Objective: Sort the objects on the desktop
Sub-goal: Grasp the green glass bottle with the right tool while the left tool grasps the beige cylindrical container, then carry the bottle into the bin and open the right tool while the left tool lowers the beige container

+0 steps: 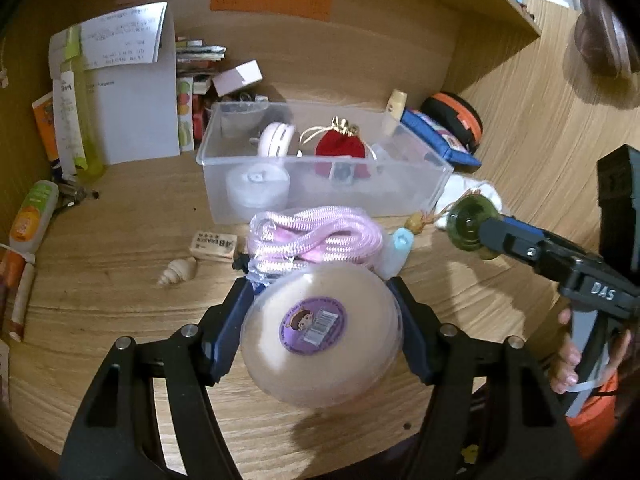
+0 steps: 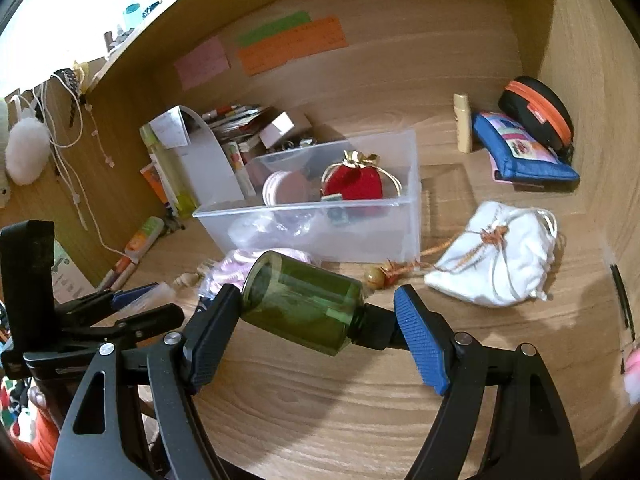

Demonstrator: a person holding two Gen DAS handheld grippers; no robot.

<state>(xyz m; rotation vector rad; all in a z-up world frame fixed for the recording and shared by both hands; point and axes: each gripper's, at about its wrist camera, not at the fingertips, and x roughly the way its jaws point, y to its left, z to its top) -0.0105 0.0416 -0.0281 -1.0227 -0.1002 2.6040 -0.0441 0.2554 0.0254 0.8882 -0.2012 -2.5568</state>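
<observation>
My left gripper (image 1: 320,286) is shut on a round cream disc (image 1: 320,332) that has a purple sticker and a clear wrap; it hangs above the wooden desk. A pink rope in a clear bag (image 1: 316,236) lies just beyond it. My right gripper (image 2: 316,304) is shut on a dark green bottle (image 2: 304,308), gripped lengthwise with one pad on its base and the other on its black cap. From the left wrist view, the green bottle (image 1: 468,224) and the right gripper (image 1: 486,236) float at the right, held by a hand. Behind both stands a clear plastic box (image 1: 224,192) (image 2: 360,236).
The box holds a red pouch (image 2: 352,184) and white round cases. On the desk lie an eraser (image 1: 214,245), a shell (image 1: 176,272), a small light-blue bottle (image 1: 400,248), a white drawstring bag (image 2: 500,260), a blue pouch (image 2: 520,148) and a black-orange case (image 2: 536,112). Papers and tubes crowd the far left.
</observation>
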